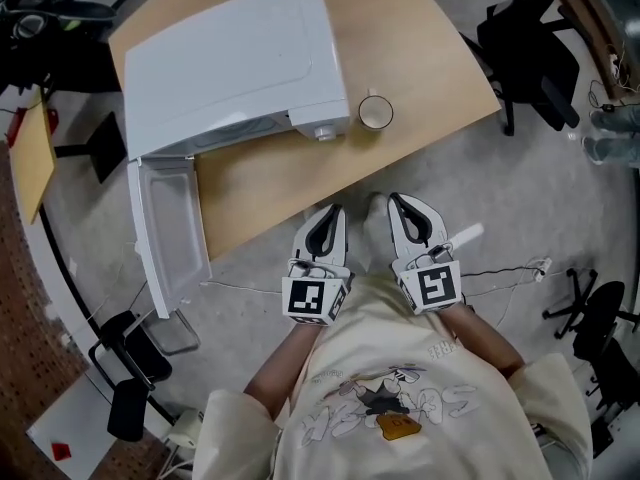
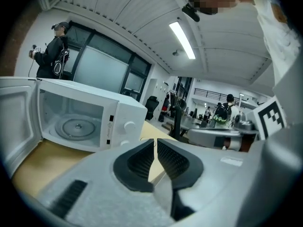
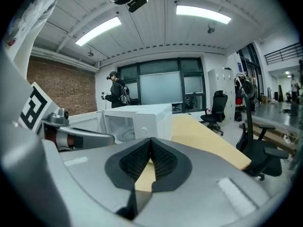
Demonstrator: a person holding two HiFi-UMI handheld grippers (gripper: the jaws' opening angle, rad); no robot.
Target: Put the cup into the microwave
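Head view: a white cup (image 1: 376, 113), seemingly empty, stands upright just beside the microwave (image 1: 230, 68). Both the left claw (image 1: 332, 211) and right claw (image 1: 395, 201) are together, empty.

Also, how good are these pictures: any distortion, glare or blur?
Head view: sharp, evenly lit, no glare on the microwave. Left gripper view: strong fisheye with a dark round border, a ceiling lamp glaring, the near foreground soft. Right gripper view: the same fisheye, two bright lamps, background fairly sharp.
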